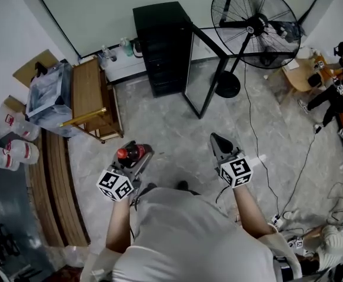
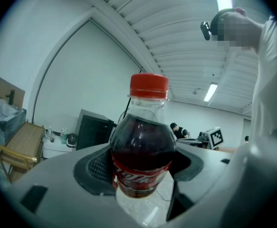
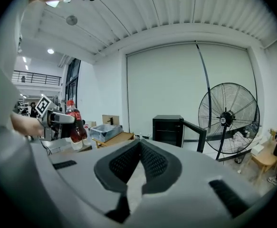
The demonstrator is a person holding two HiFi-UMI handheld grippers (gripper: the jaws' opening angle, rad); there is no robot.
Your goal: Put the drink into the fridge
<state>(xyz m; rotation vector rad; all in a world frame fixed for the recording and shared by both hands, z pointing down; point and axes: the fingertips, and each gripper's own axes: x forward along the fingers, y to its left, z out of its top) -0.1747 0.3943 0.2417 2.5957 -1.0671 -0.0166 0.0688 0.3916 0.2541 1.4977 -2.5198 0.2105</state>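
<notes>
We hold the cola bottle [image 2: 143, 148] upright in the left gripper [image 1: 139, 155], whose jaws stand wide around the bottle's belly and press on it at the label. The red cap is on top, so the drink rides steady and should not slip on the way over. The right gripper [image 1: 219, 140] hangs beside it, jaws closed tip to tip on nothing. We judge it is kept free in case the fridge door [image 1: 202, 69] needs handling. The black mini fridge [image 1: 162, 46] stands well ahead against the wall with its door already swung open. The bottle is far from any shelf, so carrying it across the floor looks like the step in hand.
</notes>
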